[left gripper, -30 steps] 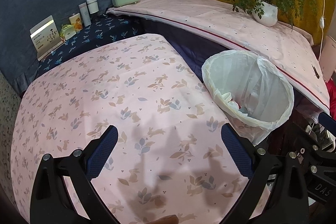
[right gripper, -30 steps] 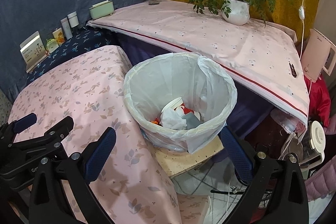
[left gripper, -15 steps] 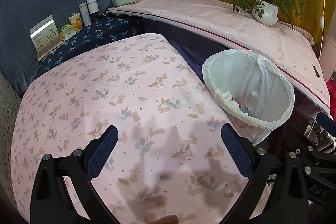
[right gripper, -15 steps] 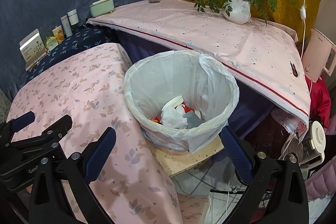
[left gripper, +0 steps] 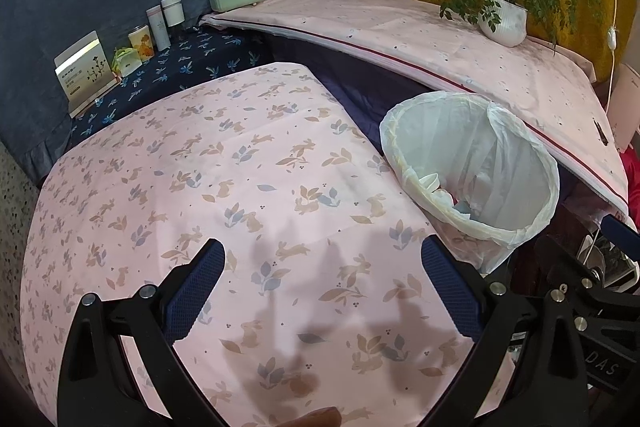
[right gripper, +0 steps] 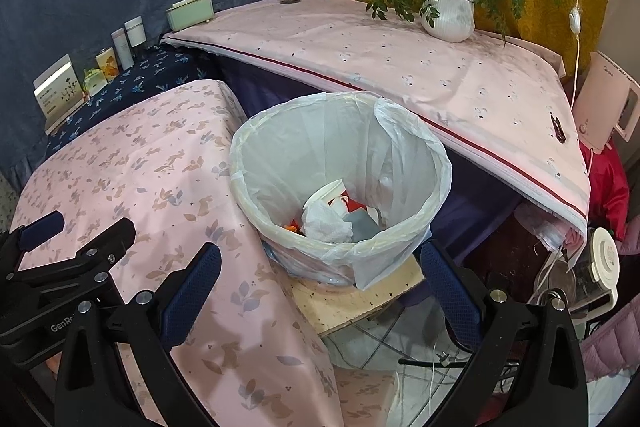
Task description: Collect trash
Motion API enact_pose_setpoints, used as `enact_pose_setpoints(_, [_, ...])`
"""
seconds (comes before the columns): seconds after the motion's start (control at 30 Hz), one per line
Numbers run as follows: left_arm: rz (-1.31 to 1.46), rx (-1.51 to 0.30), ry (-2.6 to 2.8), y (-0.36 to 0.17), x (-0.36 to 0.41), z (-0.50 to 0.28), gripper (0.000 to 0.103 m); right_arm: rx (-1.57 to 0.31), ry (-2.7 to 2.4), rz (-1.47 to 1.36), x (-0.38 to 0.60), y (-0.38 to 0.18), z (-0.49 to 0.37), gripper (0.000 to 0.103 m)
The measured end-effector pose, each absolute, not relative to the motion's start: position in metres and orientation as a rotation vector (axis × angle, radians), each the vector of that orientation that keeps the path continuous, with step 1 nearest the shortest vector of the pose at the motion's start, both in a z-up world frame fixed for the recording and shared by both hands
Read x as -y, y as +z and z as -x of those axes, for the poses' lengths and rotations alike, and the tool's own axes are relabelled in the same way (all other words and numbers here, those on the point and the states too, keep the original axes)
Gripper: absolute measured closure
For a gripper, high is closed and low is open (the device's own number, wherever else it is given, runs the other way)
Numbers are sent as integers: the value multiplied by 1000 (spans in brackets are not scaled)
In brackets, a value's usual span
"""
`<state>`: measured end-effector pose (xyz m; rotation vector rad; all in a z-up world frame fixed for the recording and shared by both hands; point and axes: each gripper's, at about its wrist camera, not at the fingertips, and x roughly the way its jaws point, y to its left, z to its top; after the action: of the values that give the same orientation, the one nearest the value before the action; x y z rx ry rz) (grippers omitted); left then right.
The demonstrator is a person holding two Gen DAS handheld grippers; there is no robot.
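A: Status on claws?

B: Left claw [left gripper: 322,279] spread wide, empty, hovering over the pink rabbit-print bench [left gripper: 224,187]. Right claw [right gripper: 320,287] also released, nothing in it, over the bin's near rim.

A: Trash?

B: In the lined bin [right gripper: 340,183] just beside the bench edge, on a board [right gripper: 360,303]: crumpled tissue [right gripper: 326,225], white cup [right gripper: 326,193], red and orange scraps. Bench top shows no loose litter.

A: Why the bin there?

B: Probably so drops off the bench are short. Looks near done.
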<state>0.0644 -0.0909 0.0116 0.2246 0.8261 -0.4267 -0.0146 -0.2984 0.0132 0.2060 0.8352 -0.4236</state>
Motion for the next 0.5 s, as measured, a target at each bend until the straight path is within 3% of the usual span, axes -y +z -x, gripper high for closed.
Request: enact_pose_setpoints(0.5, [-227,-824,-422,11,94,-64,9,-844,-433,-203,303,13,15,7])
